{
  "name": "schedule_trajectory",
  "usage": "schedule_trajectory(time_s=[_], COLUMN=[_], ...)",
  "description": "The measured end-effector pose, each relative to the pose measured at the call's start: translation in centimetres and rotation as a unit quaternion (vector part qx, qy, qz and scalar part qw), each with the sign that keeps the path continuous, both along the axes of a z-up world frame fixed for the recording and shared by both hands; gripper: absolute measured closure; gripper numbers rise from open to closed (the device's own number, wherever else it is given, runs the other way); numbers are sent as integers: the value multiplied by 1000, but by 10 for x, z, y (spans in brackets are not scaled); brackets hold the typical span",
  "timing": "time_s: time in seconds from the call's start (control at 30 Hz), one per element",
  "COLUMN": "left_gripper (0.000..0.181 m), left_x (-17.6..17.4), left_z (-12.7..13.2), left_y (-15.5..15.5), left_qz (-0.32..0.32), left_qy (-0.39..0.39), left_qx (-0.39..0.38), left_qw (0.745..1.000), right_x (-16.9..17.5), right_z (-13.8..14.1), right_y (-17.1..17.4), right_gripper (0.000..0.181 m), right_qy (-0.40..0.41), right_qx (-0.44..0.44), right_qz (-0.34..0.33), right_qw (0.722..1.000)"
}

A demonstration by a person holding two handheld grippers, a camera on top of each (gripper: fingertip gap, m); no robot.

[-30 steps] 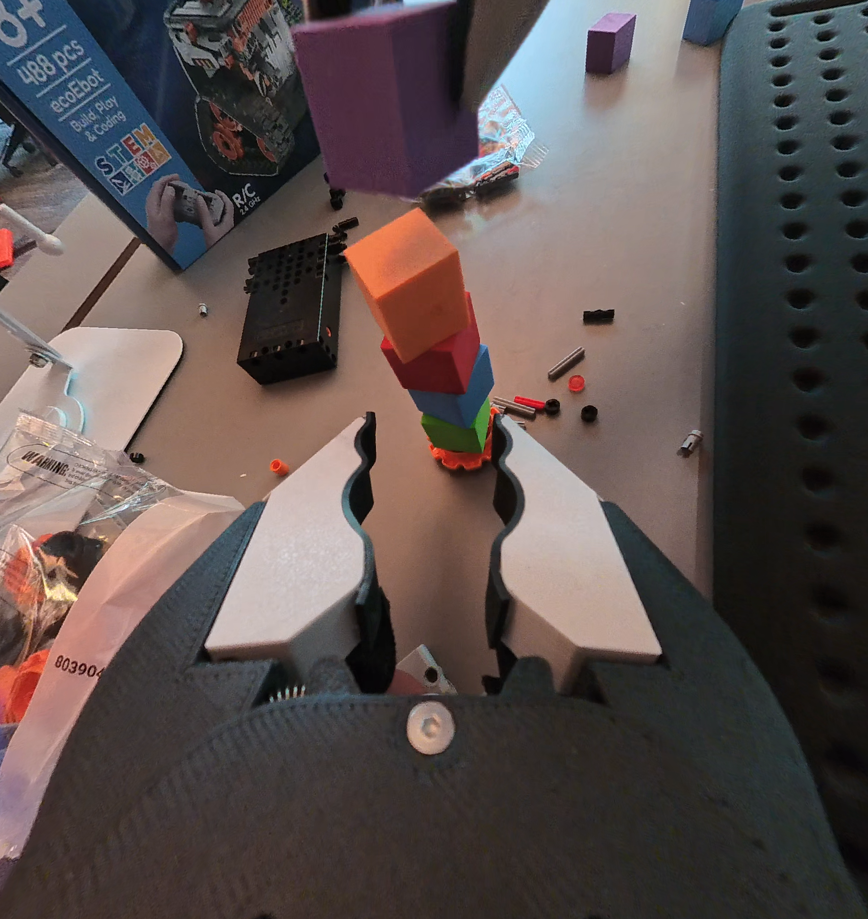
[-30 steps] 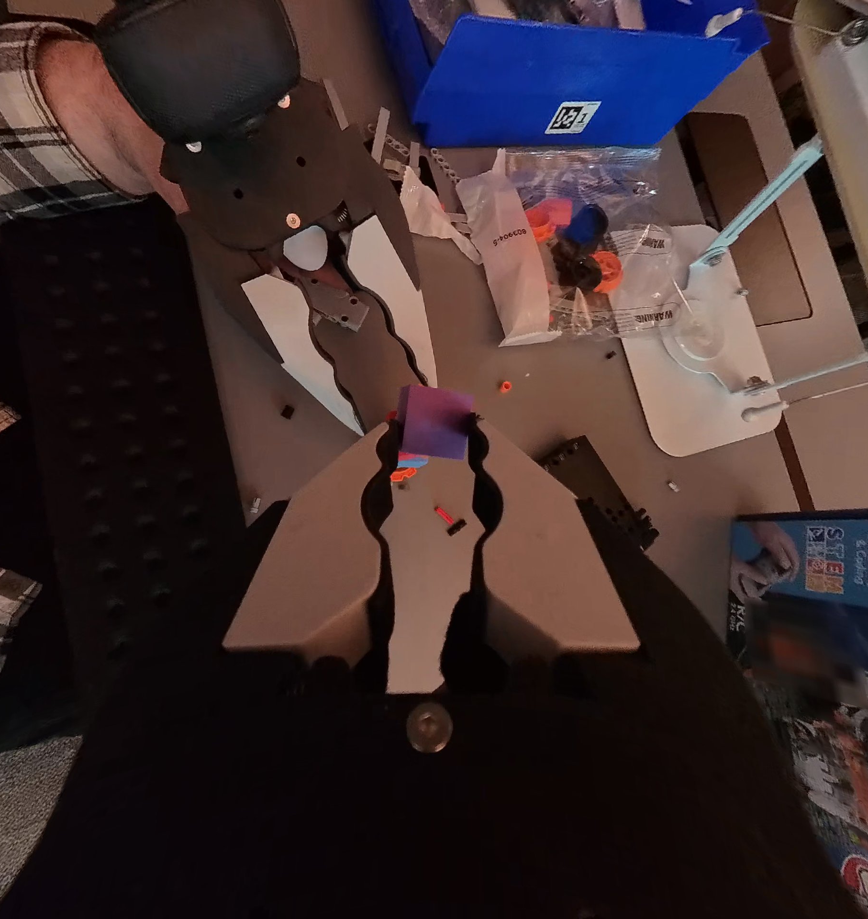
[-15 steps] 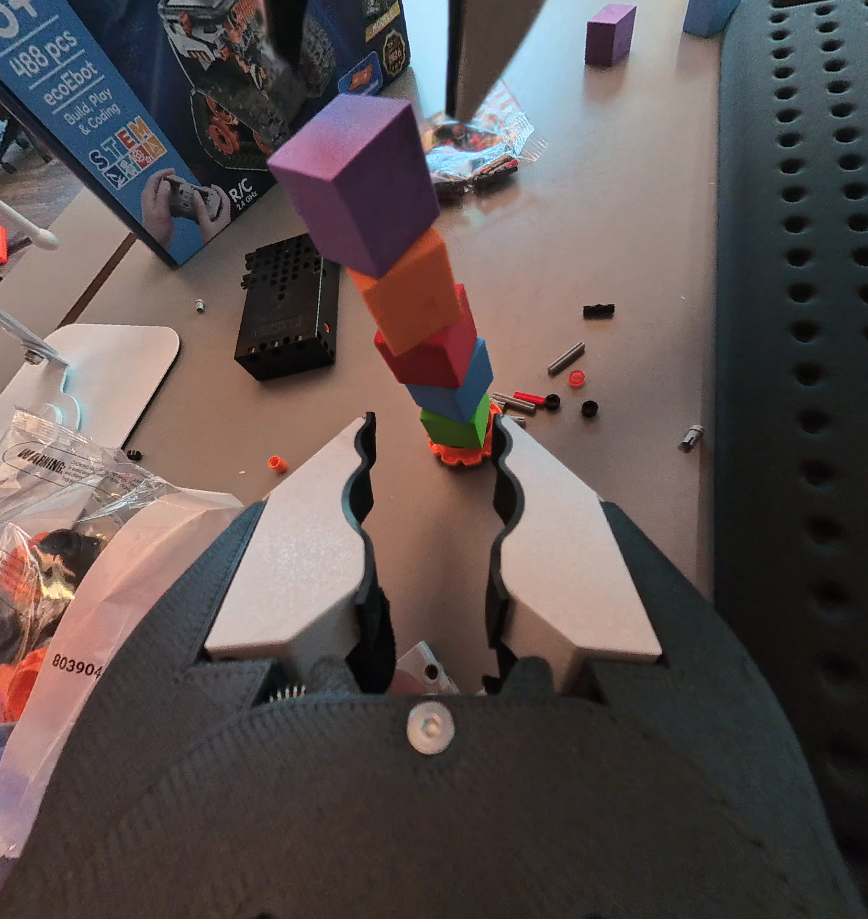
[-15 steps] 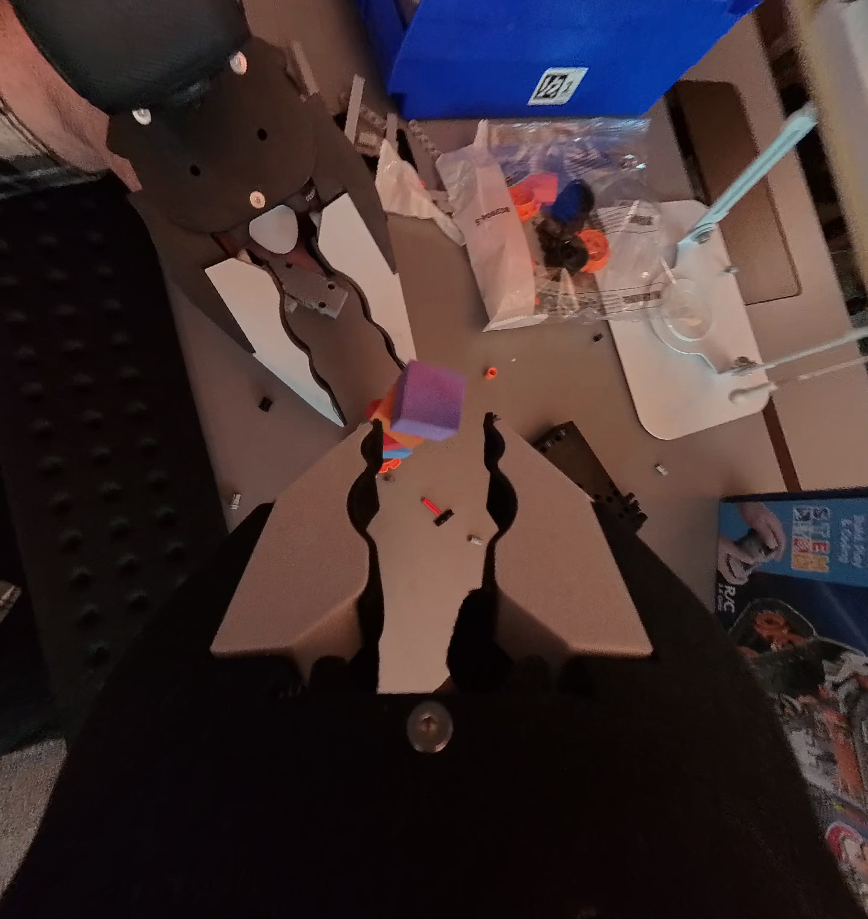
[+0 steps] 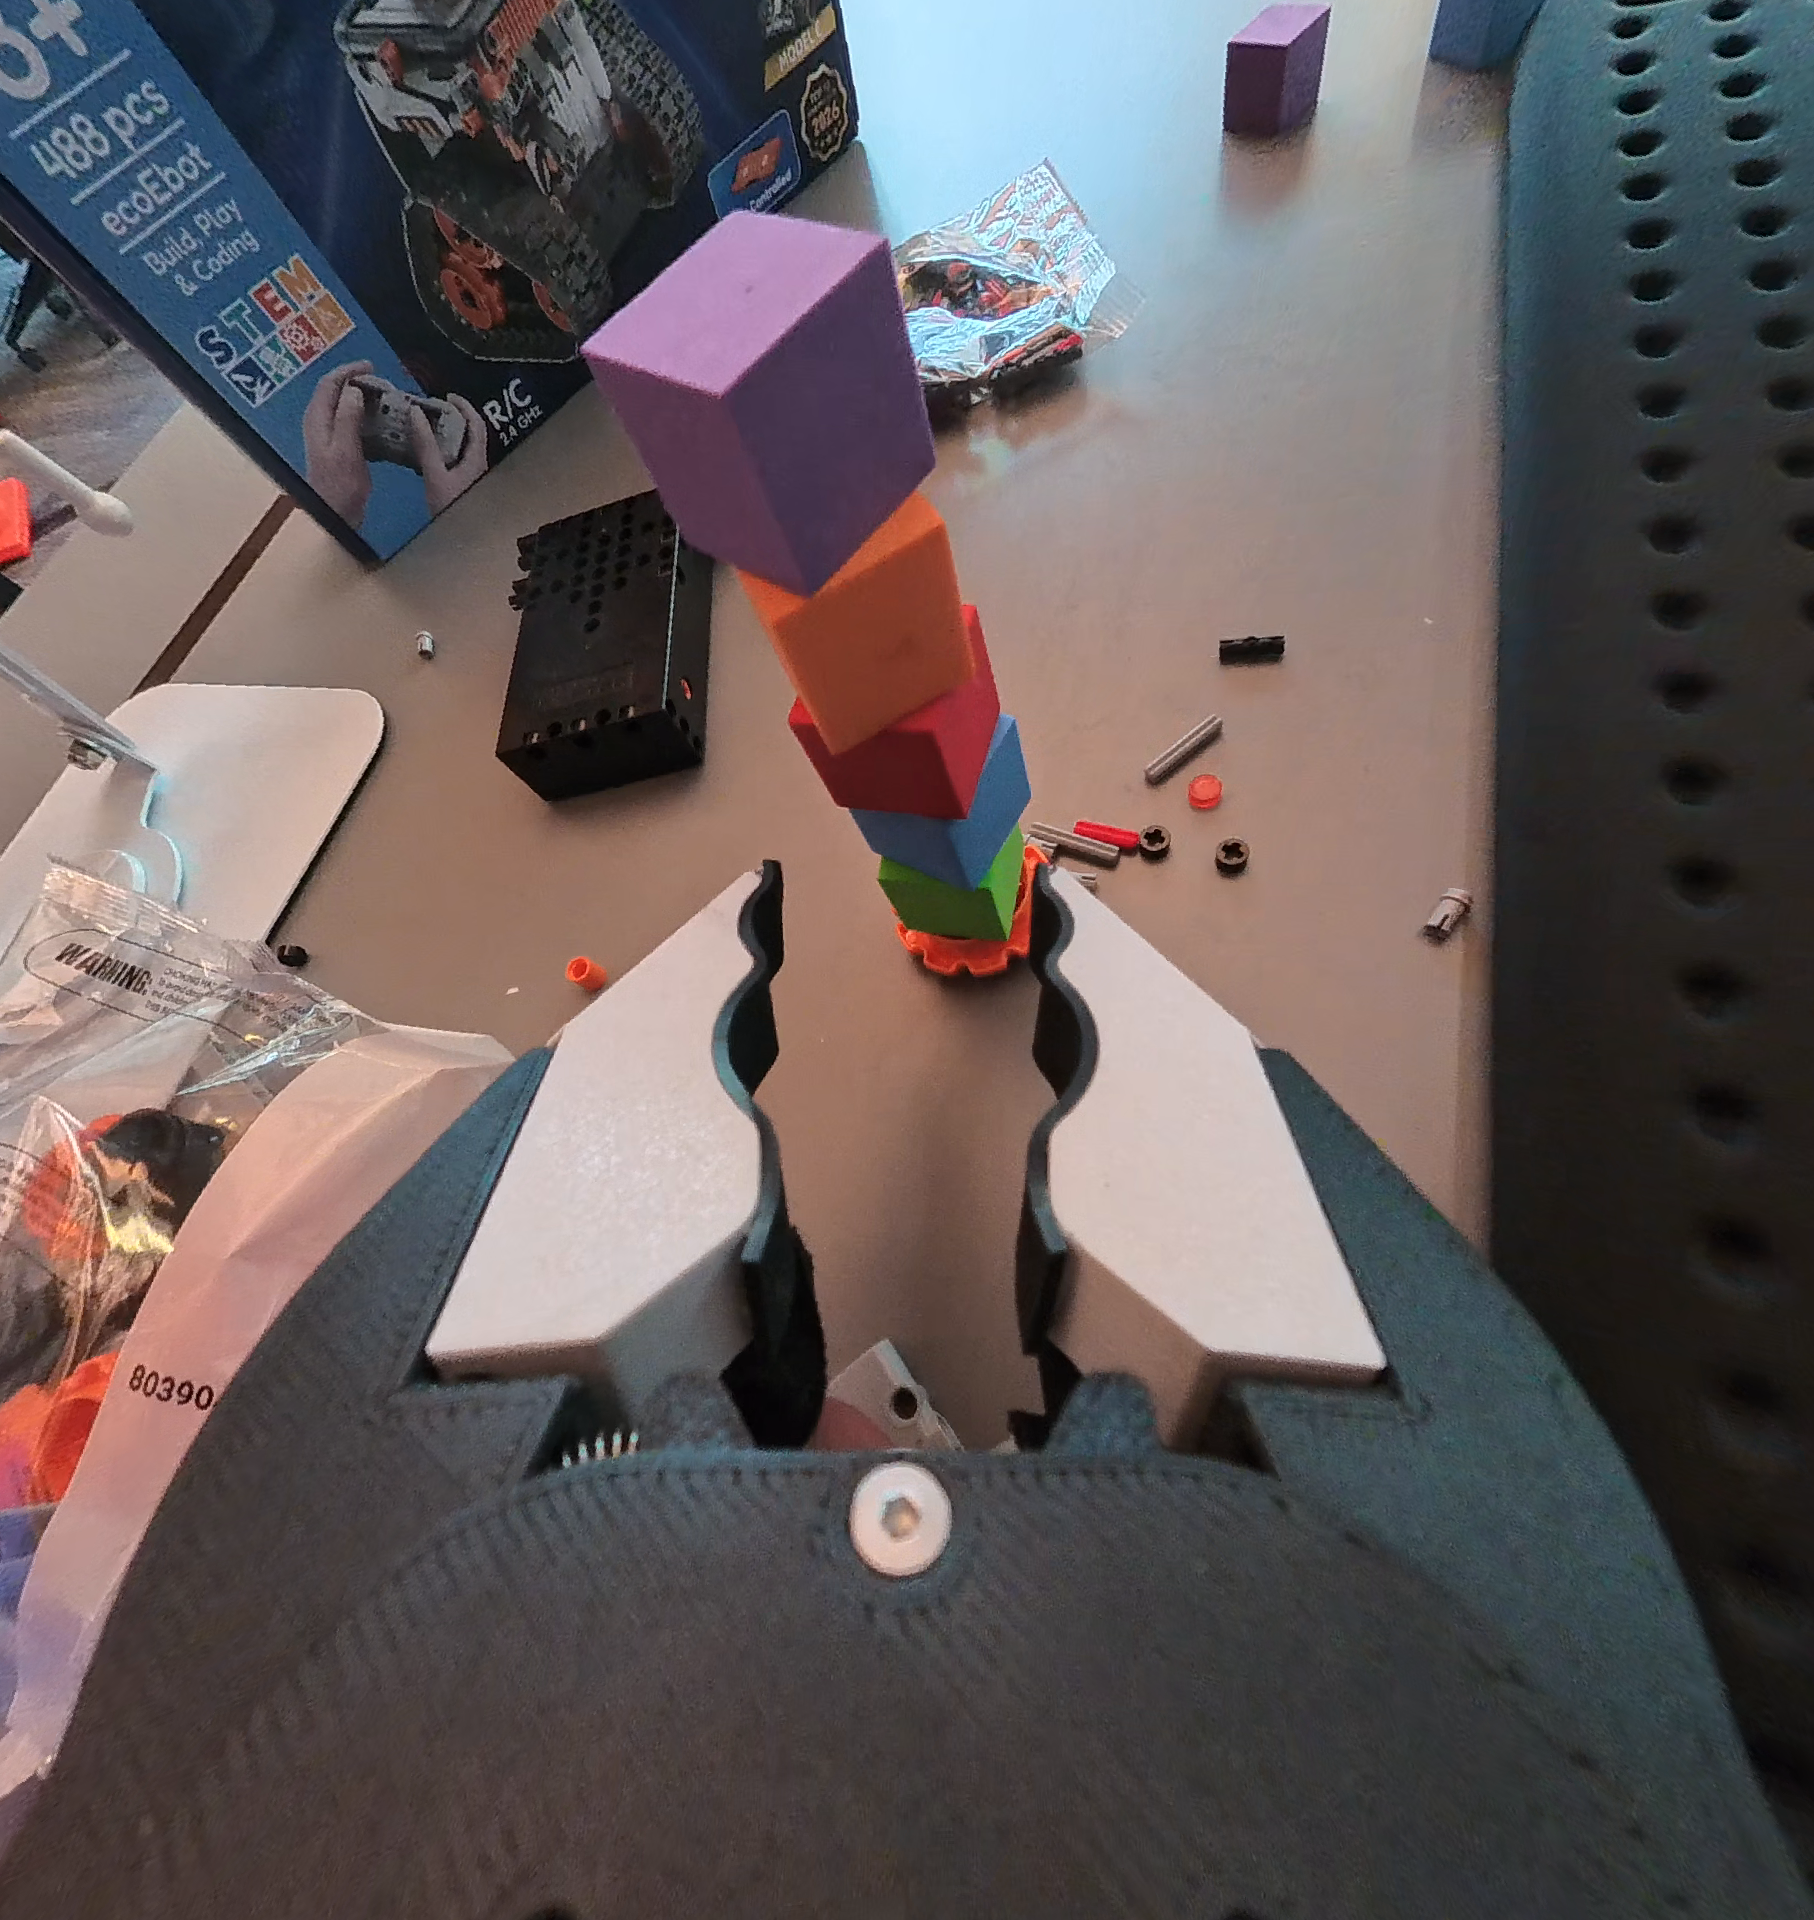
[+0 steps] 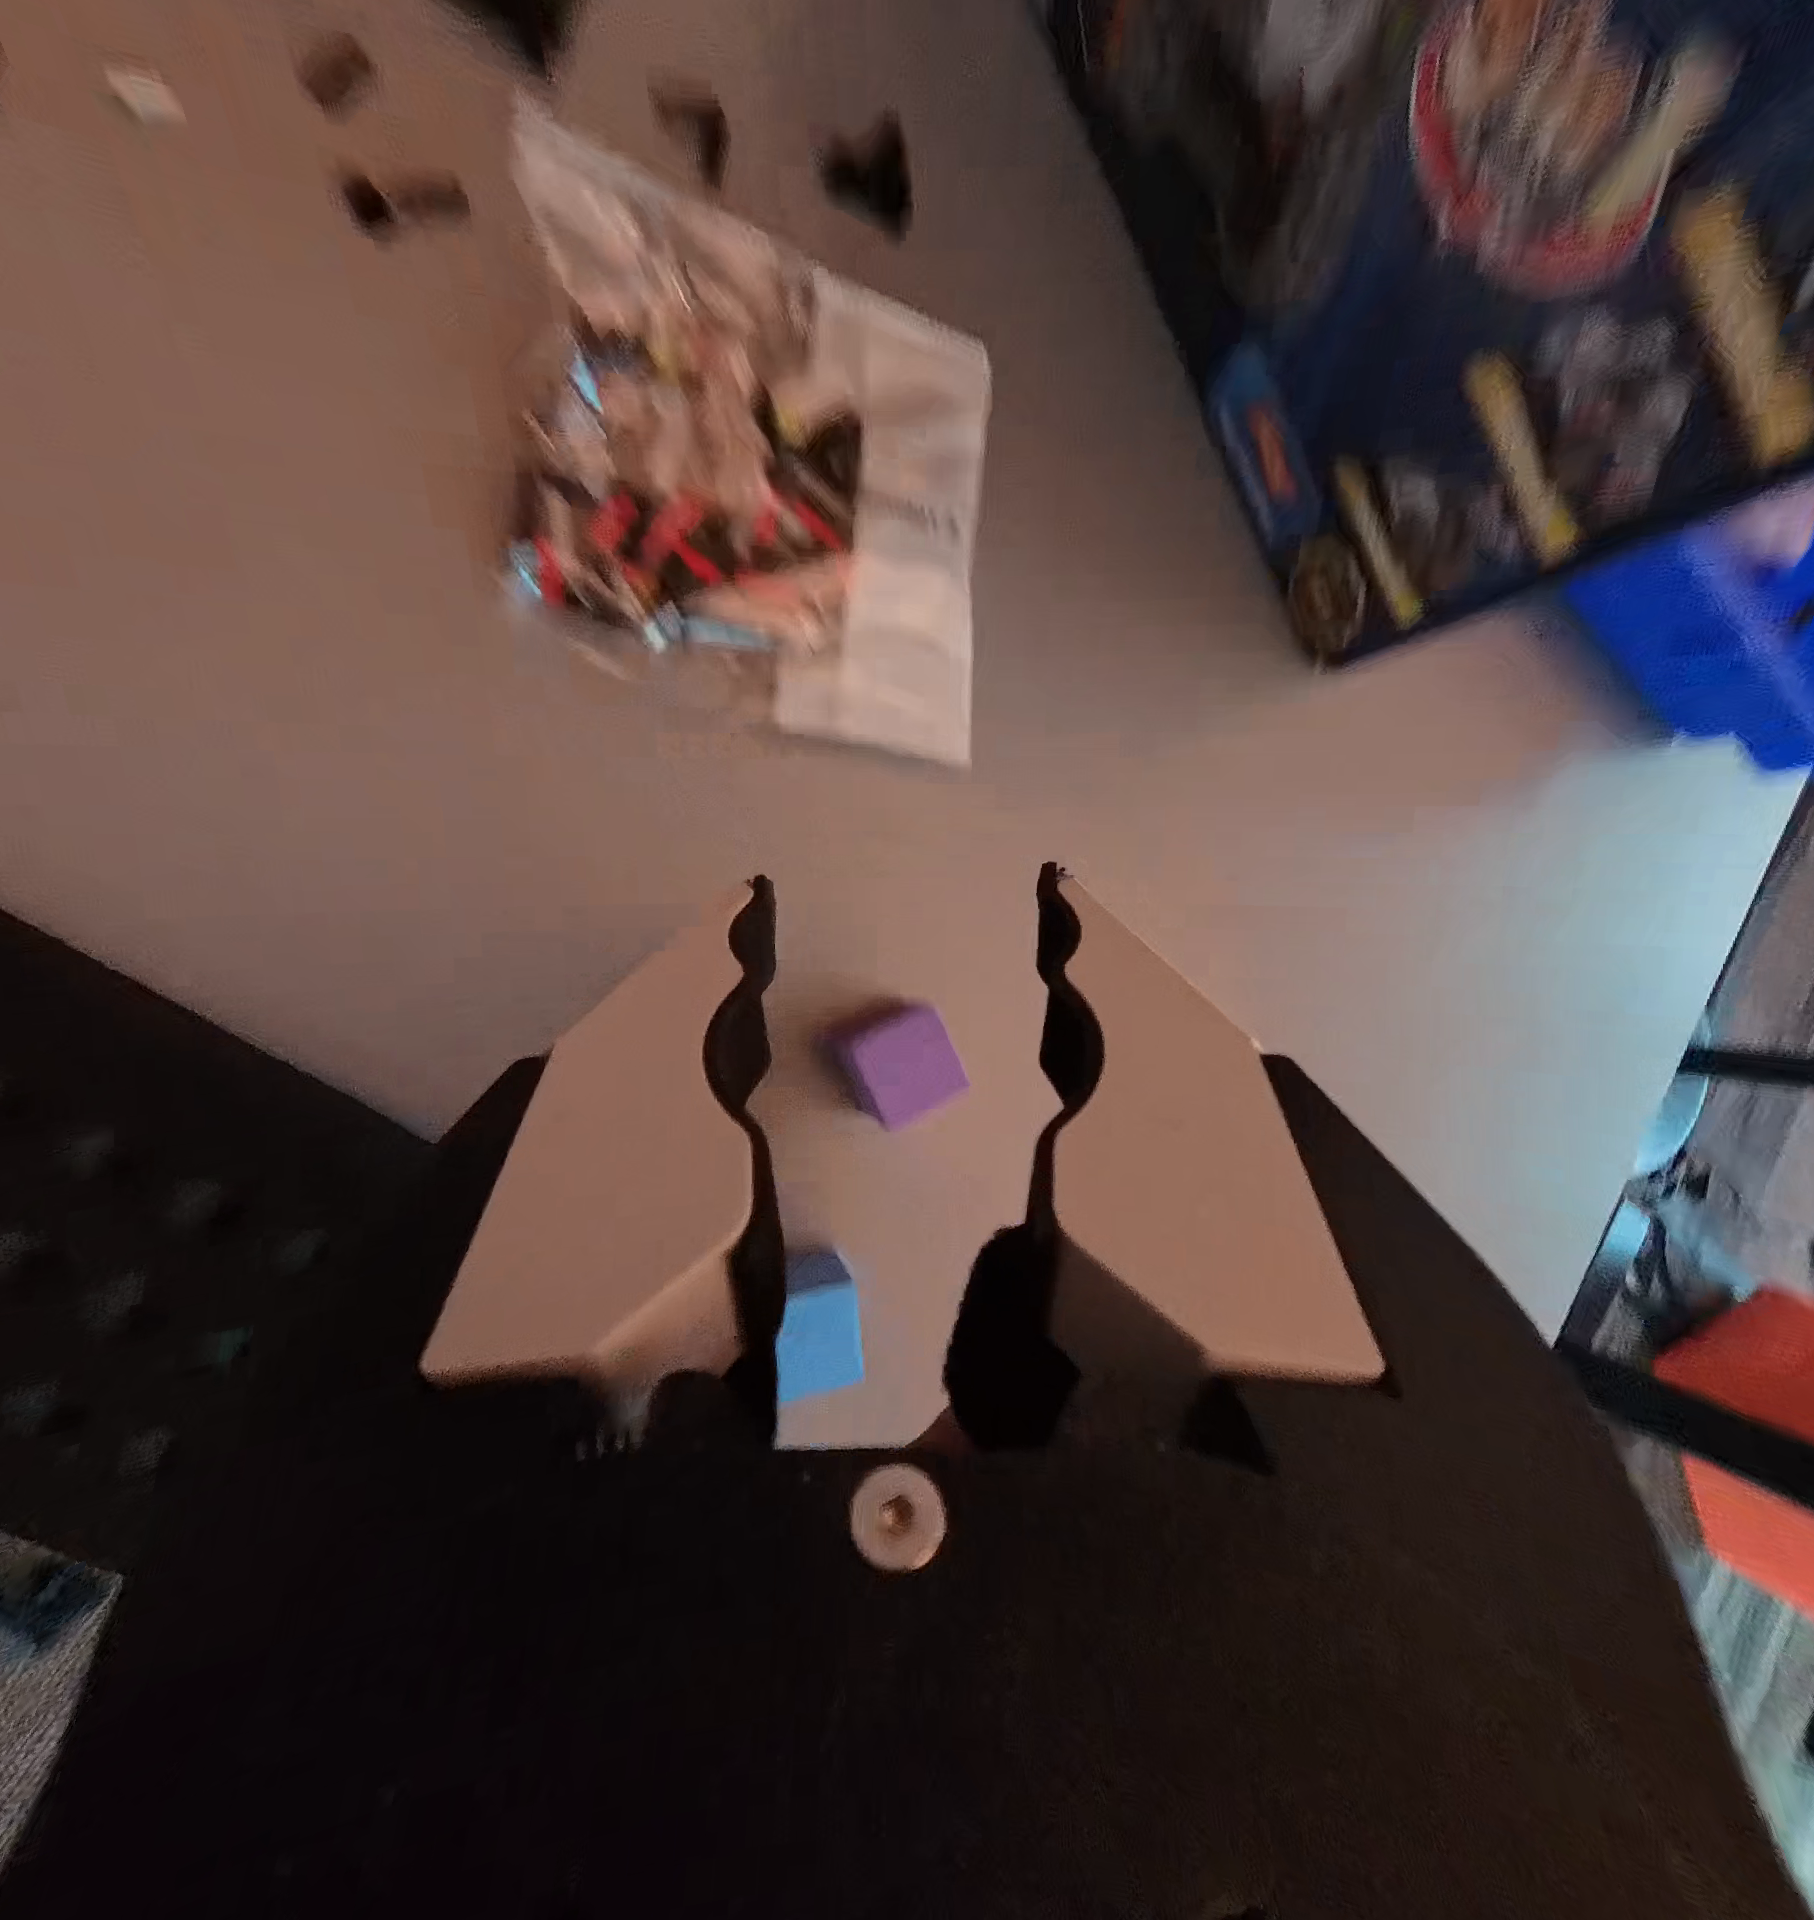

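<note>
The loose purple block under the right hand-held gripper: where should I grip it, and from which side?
Come straight down from above and close on two opposite side faces of the purple block. It lies flat on the table with clear space around it, but turned at an angle to the open right hand-held gripper, so I'd twist the wrist first to square up.

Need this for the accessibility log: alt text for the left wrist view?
The open left gripper faces a leaning tower of five cubes, purple on top, standing on an orange gear. A black perforated box and small parts lie on the grey table.
</note>
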State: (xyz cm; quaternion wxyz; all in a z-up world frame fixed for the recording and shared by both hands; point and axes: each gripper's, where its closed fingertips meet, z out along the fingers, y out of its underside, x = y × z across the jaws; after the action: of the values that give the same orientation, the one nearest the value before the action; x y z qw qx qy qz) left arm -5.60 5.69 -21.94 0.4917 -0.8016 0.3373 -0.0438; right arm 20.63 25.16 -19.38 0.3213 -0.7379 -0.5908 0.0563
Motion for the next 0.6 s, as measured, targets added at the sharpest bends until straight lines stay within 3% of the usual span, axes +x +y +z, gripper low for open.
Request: schedule_trajectory(time_s=[0.1,0.2,0.33,0.43,0.6], left_gripper=[135,135,135,135,135], left_x=[0,-1,0,0,0], left_z=[-1,-3,-4,-5,-5], left_y=[1,1,2,2,3], left_qz=[2,4,5,4,4], left_qy=[0,1,2,1,-2], left_qx=[-2,-5,-7,-8,-8], left_qw=[1000,1000,1000,1000,1000], right_x=[38,48,52,37,-45], right_z=[-33,-52,-68,-53,17], right_y=[8,3,4,1,-48], right_gripper=[127,126,153,153,153], right_qy=[-46,-58,-63,-28,66], right_qx=[-33,-64,-96,-84,-37], right_qz=[-20,-3,8,22,136], right_qw=[998,996,993,996,988])
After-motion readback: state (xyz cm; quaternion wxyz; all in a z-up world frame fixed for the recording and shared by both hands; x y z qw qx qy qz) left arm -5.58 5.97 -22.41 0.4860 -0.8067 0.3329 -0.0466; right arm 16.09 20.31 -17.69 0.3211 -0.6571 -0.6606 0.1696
